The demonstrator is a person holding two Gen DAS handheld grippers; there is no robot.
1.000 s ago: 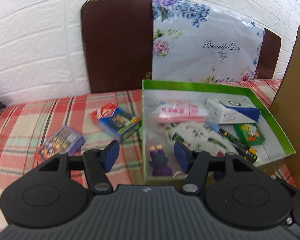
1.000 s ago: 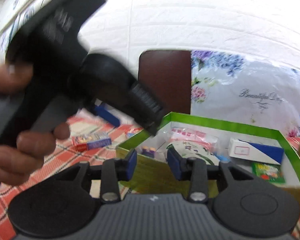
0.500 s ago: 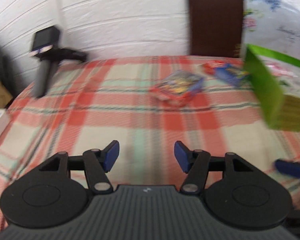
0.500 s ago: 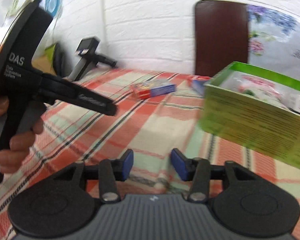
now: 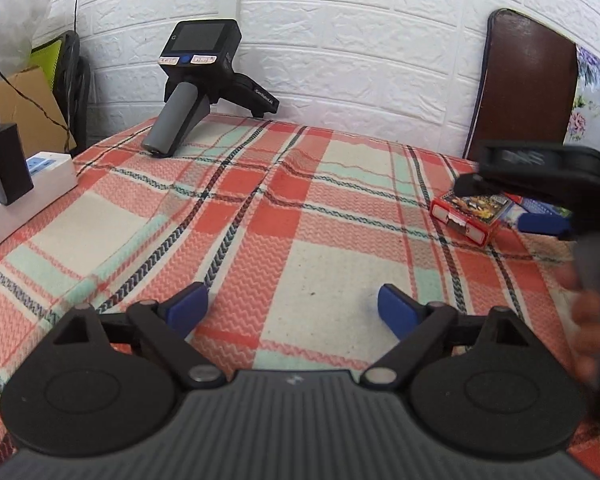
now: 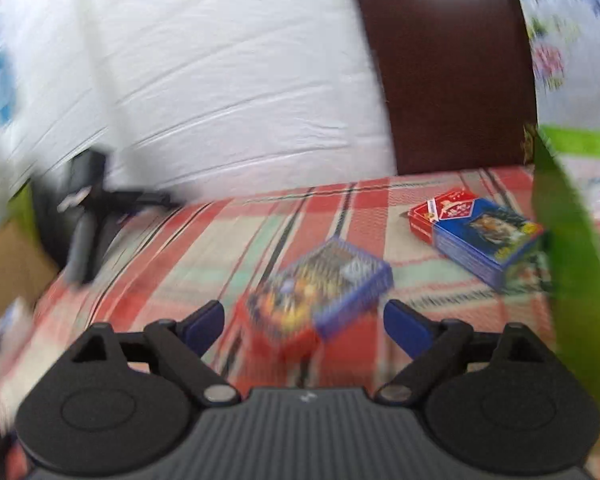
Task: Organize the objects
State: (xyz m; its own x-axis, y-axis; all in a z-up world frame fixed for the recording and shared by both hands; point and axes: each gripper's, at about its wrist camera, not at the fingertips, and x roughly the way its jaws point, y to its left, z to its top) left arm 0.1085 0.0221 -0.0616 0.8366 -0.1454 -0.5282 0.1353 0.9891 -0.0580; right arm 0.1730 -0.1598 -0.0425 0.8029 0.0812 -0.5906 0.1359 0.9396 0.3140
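On the red, cream and mint plaid cloth (image 5: 300,240) covering the table, the left gripper (image 5: 292,306) hovers over a bare patch with its blue-padded jaws opening wide and nothing between them. At the far edge, by the white brick-pattern wall (image 5: 360,40), a spare black handheld gripper with a grey grip (image 5: 196,88) lies on its side, and a white power strip (image 5: 28,196) sits at the left edge.

The right gripper (image 6: 304,316) is also opening, its pads apart on either side of a small red and blue card box (image 6: 320,296), which lies on the cloth between them; the view is blurred, and the pads do not press on it. A 2nd red and blue card box (image 6: 480,236) lies farther back, just beside the bright green wall of an open cardboard box (image 6: 568,240). A dark brown chair back (image 6: 448,64) stands against the wall behind.
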